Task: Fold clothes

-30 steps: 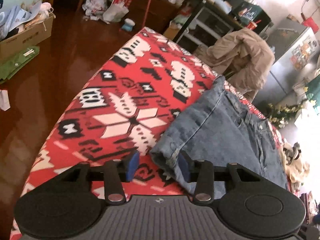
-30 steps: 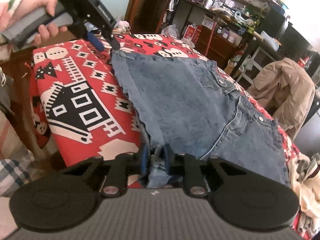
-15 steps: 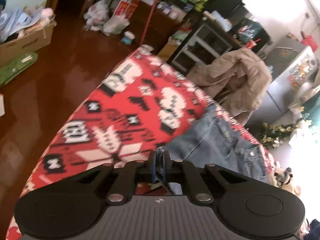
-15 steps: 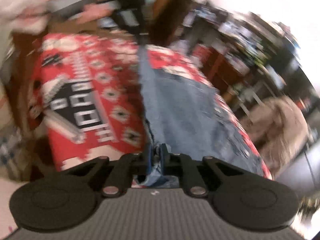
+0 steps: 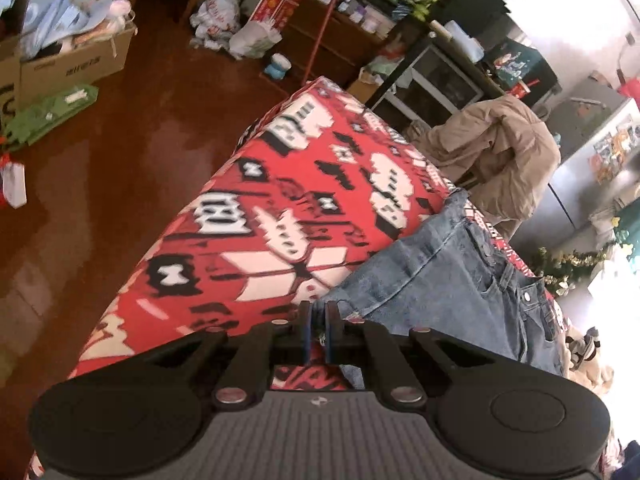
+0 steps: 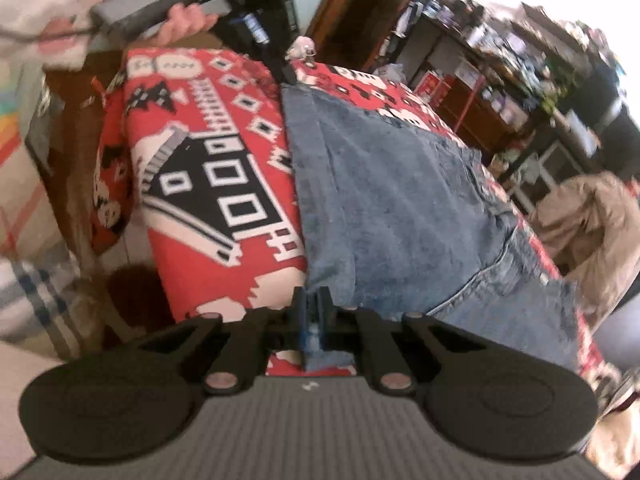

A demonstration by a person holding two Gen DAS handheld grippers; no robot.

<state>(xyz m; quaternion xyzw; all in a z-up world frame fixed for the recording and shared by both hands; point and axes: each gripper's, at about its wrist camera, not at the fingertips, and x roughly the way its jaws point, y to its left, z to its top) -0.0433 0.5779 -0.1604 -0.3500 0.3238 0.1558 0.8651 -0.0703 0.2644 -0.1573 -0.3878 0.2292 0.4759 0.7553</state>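
Observation:
Blue denim shorts (image 5: 448,280) (image 6: 392,208) lie spread on a table covered with a red, black and white patterned cloth (image 5: 288,200) (image 6: 208,168). My left gripper (image 5: 318,322) is shut on one hem corner of the shorts. My right gripper (image 6: 312,316) is shut on the other hem corner at the near table edge. In the right wrist view the left gripper (image 6: 286,76) shows at the far hem corner, held by a hand (image 6: 180,20). The hem edge runs taut between the two grips.
A beige jacket (image 5: 496,160) (image 6: 592,220) hangs over a chair past the table's far end. Brown floor (image 5: 92,184) lies left of the table, with cardboard boxes (image 5: 76,60), bags and shelves beyond. A fridge (image 5: 592,160) stands at the right.
The left gripper went from open beside the hem corner to shut on it. Both grippers have pulled back and up, drawing the hem straight along the table's near end.

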